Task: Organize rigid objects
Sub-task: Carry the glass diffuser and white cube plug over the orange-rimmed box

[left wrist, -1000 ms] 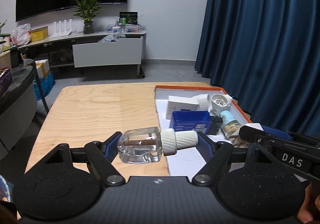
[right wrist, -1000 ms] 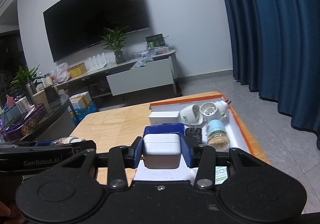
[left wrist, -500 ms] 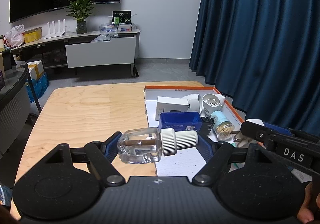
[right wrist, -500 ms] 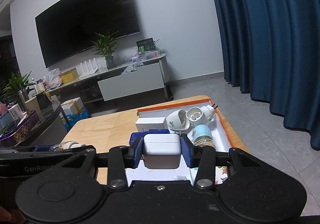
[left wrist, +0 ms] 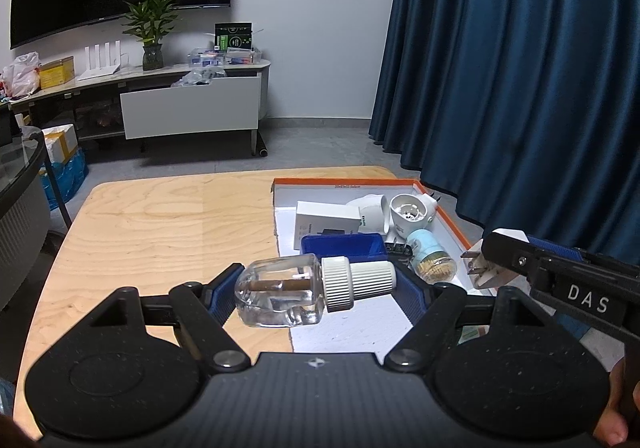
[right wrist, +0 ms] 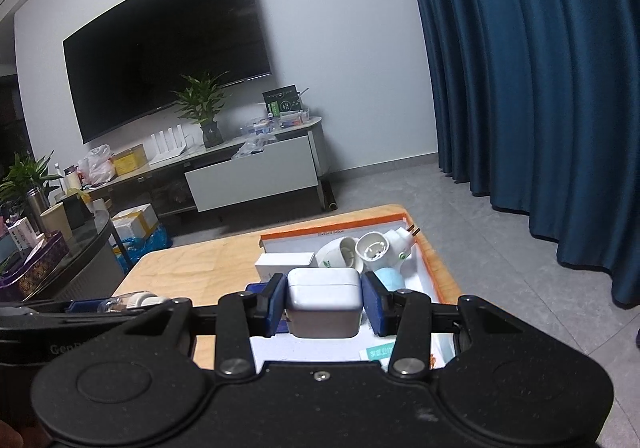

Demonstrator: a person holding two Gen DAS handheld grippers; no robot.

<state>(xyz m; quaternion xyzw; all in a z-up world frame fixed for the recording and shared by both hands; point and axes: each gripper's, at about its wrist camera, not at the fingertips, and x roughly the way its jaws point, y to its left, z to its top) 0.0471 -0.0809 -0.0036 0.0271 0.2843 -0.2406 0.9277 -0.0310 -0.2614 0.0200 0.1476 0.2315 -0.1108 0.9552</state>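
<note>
Working from left to right, we find the left gripper (left wrist: 318, 290) clamped on a clear bottle (left wrist: 280, 296) with a ribbed white cap (left wrist: 356, 280). The bottle lies crosswise between the blue pads, base against one and cap end against the other, held above the table (left wrist: 160, 232) near the tray's (left wrist: 448, 215) 9 o'clock edge. We judge it rigid, light, smooth and breakable; an end-to-end hold on glass looks liable to slip, and the ribbed cap would offer the surer purchase.

At the centre, the tray holds a white box (left wrist: 326, 217) toward 11 o'clock, a blue box (left wrist: 344, 246) nearer us, two white plug-in units (left wrist: 410, 207) toward 12 o'clock, and a small blue-lidded jar (left wrist: 430, 254) lying at 2 o'clock. All sit close together; bare floor remains only at the tray's 6 o'clock end.

At the right, the right gripper (right wrist: 324, 306) is closed on a white charger (right wrist: 323, 304), pads pressing its two flat sides, above the tray's near end. Its prongs point toward the tray in the left view. We judge it stiff, compact and fairly dense, with glossy faces; the present hold across the flat sides is sound.
</note>
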